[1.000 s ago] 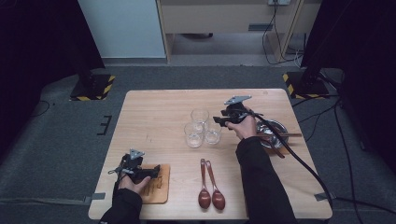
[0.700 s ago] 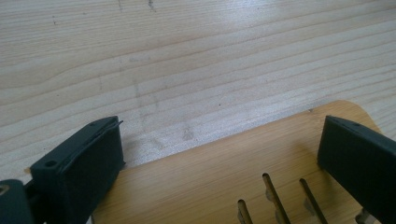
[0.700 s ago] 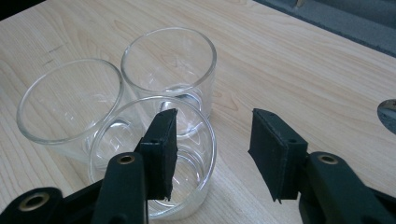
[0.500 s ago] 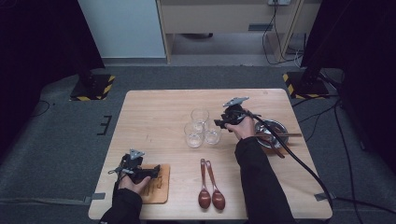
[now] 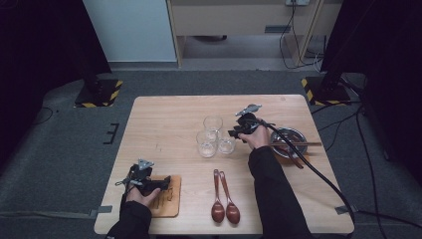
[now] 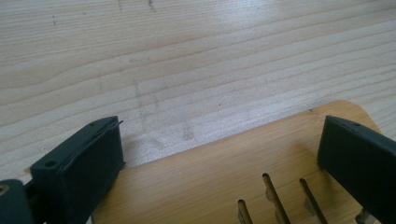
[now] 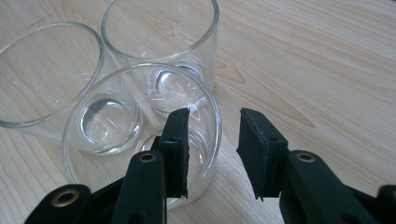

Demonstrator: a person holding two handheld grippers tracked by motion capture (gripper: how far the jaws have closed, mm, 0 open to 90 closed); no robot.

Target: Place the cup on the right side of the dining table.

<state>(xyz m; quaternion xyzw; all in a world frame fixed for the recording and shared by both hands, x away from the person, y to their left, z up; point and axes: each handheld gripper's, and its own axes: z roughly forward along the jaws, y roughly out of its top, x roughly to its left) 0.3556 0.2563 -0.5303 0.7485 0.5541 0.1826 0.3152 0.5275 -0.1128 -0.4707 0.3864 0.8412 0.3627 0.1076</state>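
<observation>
At the nearest glass (image 7: 140, 140), the right gripper (image 7: 212, 144) straddles its rim, jaws just narrowing but not yet pinching; left gripper (image 6: 219, 163) rests open over the wooden board (image 6: 210, 177).

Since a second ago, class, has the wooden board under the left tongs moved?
No. The board lies at the same near-left spot on the table, with the spoons the same gap to its right.

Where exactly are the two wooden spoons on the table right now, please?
In the high view, the two wooden spoons lie side by side near the table's front edge, right of the wooden board, in front of the three glasses.
</observation>
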